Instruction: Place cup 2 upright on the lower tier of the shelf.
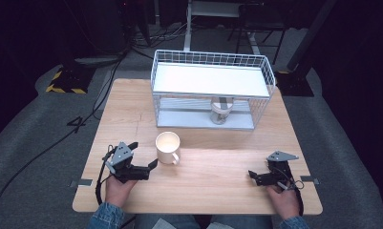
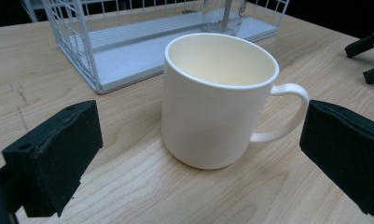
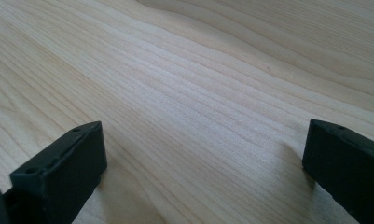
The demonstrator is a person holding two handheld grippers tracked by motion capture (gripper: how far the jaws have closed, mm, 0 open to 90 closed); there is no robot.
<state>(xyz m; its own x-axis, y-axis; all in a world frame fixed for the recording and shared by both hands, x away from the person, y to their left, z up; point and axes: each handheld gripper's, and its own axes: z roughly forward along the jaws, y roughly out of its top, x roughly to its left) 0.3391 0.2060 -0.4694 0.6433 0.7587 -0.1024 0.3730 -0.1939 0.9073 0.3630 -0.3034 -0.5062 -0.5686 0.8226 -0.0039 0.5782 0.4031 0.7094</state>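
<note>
From the high view, the white mug (image 1: 168,147) stands upright near the middle of the wooden table (image 1: 213,186), handle toward the near side. The left gripper (image 1: 142,161) sits just left of it, jaws spread wide, not touching. Far right, the right gripper (image 1: 255,175) rests low, well apart from the mug. Behind, a wire rack (image 1: 210,88) shelters a glass jar (image 1: 221,111).

Left gripper view: mug (image 2: 217,100) dead centre between wide jaws.

Right gripper view: jaws wide over bare table (image 3: 198,84).
</note>
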